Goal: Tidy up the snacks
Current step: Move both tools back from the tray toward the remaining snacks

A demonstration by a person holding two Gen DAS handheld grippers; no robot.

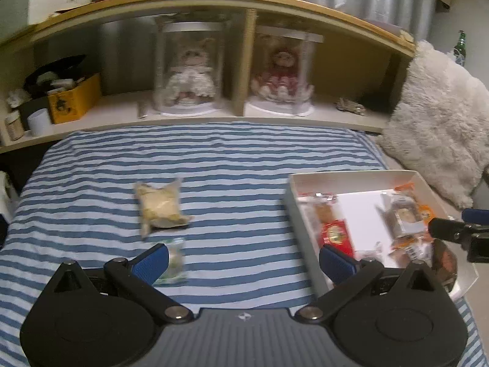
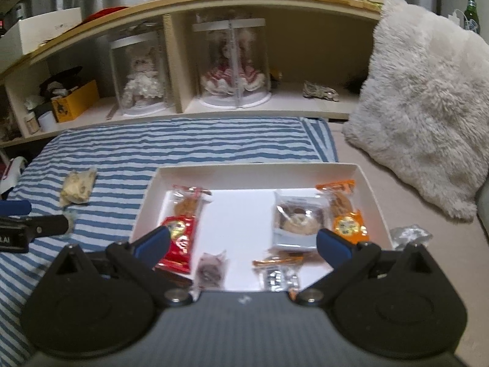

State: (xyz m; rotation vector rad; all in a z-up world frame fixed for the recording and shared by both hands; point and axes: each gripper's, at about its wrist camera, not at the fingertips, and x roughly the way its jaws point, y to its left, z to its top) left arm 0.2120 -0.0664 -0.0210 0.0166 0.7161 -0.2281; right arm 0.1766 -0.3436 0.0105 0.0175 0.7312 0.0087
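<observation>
A white shallow box point(image 2: 371, 189) point(image 1: 293, 195) lies on the striped bed and holds several wrapped snacks: a red packet point(image 2: 180, 241) point(image 1: 334, 234), an orange packet point(image 2: 347, 214), a clear pack with a round biscuit point(image 2: 298, 220), and small ones at the near edge. On the sheet to the left lie a pale yellow packet point(image 1: 160, 206) point(image 2: 78, 188) and a small clear green-tinted one point(image 1: 174, 261). My left gripper point(image 1: 244, 263) is open and empty above the sheet, its left pad beside the small packet. My right gripper point(image 2: 243, 244) is open and empty over the box's near side.
A blue-and-white striped sheet point(image 1: 232, 159) covers the bed. Behind it runs a wooden headboard shelf point(image 1: 128, 113) with two cased dolls, a yellow box point(image 1: 75, 99) and jars. A fluffy white cushion point(image 2: 428, 101) sits right. A crumpled clear wrapper point(image 2: 411, 235) lies beside the box.
</observation>
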